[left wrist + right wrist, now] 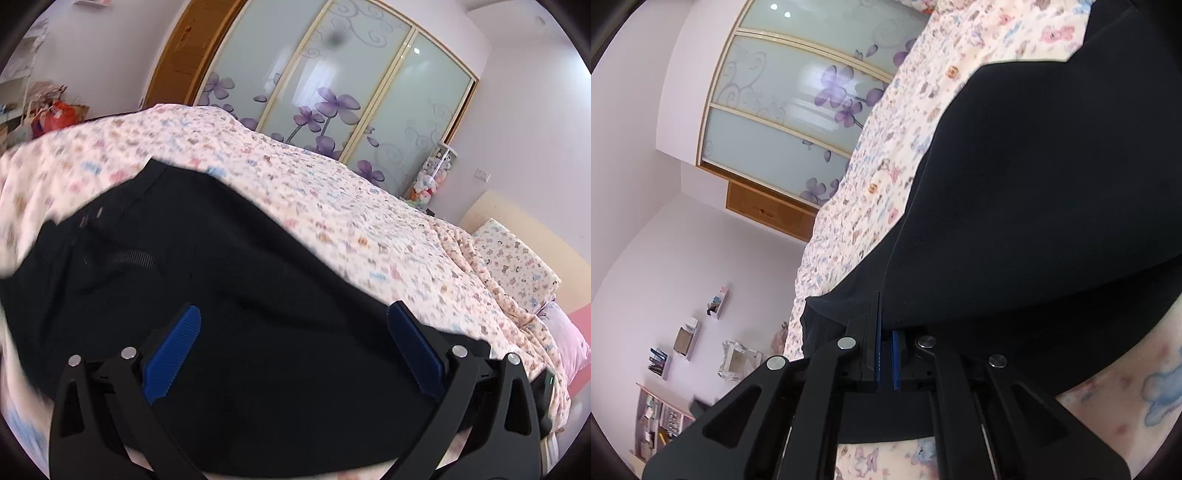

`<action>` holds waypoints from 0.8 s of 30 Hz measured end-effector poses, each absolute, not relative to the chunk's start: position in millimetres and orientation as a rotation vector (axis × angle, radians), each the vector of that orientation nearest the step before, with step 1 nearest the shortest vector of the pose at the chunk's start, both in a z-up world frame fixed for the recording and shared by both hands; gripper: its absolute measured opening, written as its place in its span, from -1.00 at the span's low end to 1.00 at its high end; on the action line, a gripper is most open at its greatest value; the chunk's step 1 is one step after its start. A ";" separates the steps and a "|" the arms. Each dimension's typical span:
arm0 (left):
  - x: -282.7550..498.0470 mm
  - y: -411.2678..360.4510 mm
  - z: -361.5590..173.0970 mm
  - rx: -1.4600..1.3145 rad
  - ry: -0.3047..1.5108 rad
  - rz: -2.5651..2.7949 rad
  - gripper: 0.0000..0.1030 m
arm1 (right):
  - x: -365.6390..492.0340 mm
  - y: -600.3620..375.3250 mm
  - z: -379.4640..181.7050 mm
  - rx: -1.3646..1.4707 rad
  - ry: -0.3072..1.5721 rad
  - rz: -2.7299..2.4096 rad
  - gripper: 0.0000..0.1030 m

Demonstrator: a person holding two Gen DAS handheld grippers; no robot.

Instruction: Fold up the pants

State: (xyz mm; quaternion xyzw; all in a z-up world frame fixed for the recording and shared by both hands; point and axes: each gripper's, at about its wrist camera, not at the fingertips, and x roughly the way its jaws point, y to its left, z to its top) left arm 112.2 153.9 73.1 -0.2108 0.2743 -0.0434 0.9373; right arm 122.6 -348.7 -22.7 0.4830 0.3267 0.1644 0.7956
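Two grippers over black pants on the bed. Right gripper clenches the pants' edge; cloth stretches ahead of it. Left gripper hangs released, fabric directly beneath its spread jaws.

1. The black pants cover the near bed; the left gripper hangs over them, jaws wide apart.
2. Beyond the pants, the bedspread lies bare to the far edge.
3. A pillow blocks the right end.
4. The wardrobe walls the far side.
5. The right gripper pinches the pants' edge, bedspread close below.
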 end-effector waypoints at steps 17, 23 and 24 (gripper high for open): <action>383.3 193.8 -5.1 -0.514 0.983 0.275 -0.06 | 146.8 -333.1 -31.1 0.945 0.842 0.423 -0.92; 365.6 209.8 -3.7 -0.668 0.855 0.223 -0.86 | 145.3 -336.6 -30.9 0.934 0.838 0.443 -0.92; 357.4 209.6 1.5 -0.664 0.831 0.225 -0.86 | 143.9 -337.1 -29.1 0.931 0.832 0.443 -0.92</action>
